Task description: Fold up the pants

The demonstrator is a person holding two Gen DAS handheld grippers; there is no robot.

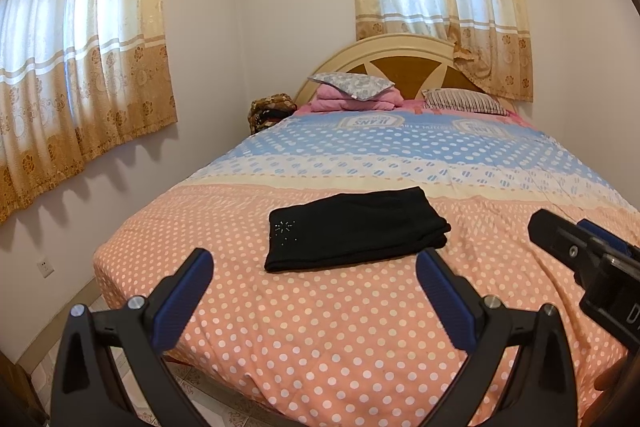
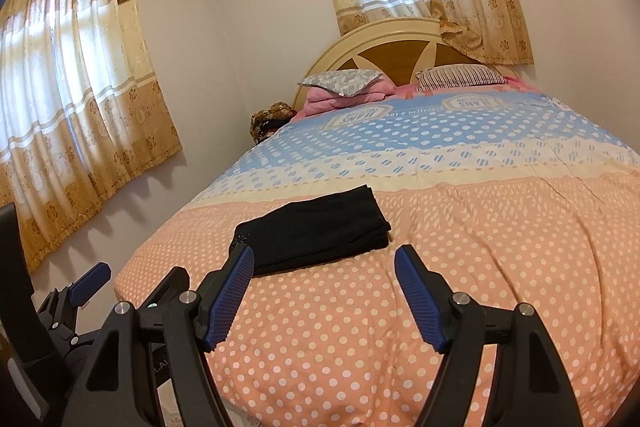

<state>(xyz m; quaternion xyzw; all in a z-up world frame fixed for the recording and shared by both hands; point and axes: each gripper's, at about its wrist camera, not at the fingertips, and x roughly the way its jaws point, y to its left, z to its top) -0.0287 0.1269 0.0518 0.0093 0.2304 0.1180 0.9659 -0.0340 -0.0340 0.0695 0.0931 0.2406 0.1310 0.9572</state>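
Black pants (image 1: 354, 229), folded into a compact rectangle, lay near the foot edge of the bed (image 1: 360, 339). Left gripper (image 1: 314, 267) and right gripper (image 2: 324, 263) hovered wide, empty. Soft, light fabric; best pinched at the layered fold edge.

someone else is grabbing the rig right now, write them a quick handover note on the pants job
Left gripper: open, empty, held above the near end of the bed.
Right gripper: open, empty, beside the left one and also off the fabric.
Black pants: lying in a compact folded stack on the orange polka-dot bedspread, nearer the foot of the bed, with a small sparkly motif on the left corner.
Done: the pants look fully folded.
Left: probably nothing but a check that the edges are even; the layers at the right end look slightly offset.
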